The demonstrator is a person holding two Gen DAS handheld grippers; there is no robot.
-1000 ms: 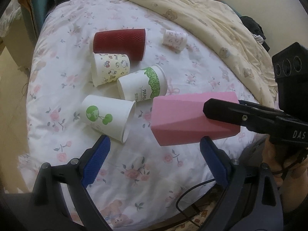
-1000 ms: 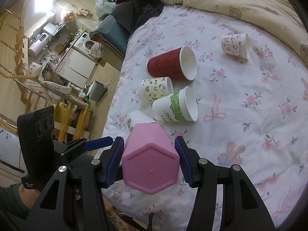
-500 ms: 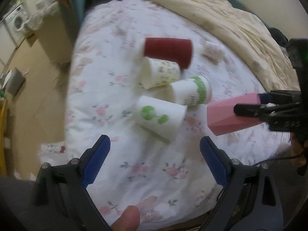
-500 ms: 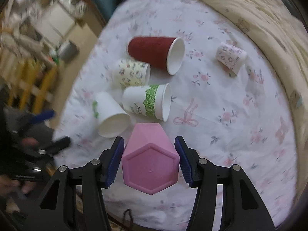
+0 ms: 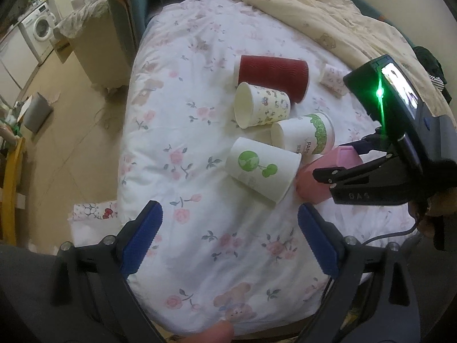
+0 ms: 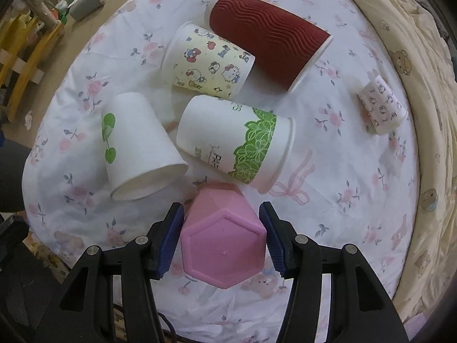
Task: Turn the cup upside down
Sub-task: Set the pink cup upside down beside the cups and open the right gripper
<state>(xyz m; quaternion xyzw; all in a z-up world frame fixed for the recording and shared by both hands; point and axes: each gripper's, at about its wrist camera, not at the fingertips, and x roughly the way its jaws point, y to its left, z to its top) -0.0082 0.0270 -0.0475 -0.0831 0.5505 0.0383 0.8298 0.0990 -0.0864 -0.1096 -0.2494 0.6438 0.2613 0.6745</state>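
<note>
Left wrist view
Change: the pink cup point(image 5: 320, 180) used to lie on its side up in the air. Now it is tipped over with its flat bottom up, low by the bed sheet point(image 5: 228, 243).
Left gripper point(image 5: 228, 243): its two blue pads are wide apart and hold nothing.
Right gripper point(image 5: 342, 168): it comes in from 3 o'clock and squeezes the pink cup.
Things around: a white cup with green circles point(image 5: 262, 171) lies on its side, just beside the pink cup at its 9 o'clock. A cup with a green leafy band point(image 5: 305, 137) lies at its 12 o'clock.
In the way: the right gripper's black arm hides part of the pink cup.

Right wrist view
Change: the cups look bigger and nearer than before.
Right gripper point(image 6: 222, 240): its pads press both sides of the pink cup point(image 6: 222, 251).
Pink cup: its six-sided bottom faces the camera at 6 o'clock.
Things around: a cartoon cat cup point(image 6: 208, 60) and a dark red cup point(image 6: 268, 40) lie at 12 o'clock. A small pink-print cup point(image 6: 381, 104) lies alone at 2 o'clock.
Looks: the red cup has wavy ridges. The pink cup is smooth with flat sides. The sheet has little flowers. A cream blanket point(image 6: 422, 85) with bears is at 3 o'clock.
</note>
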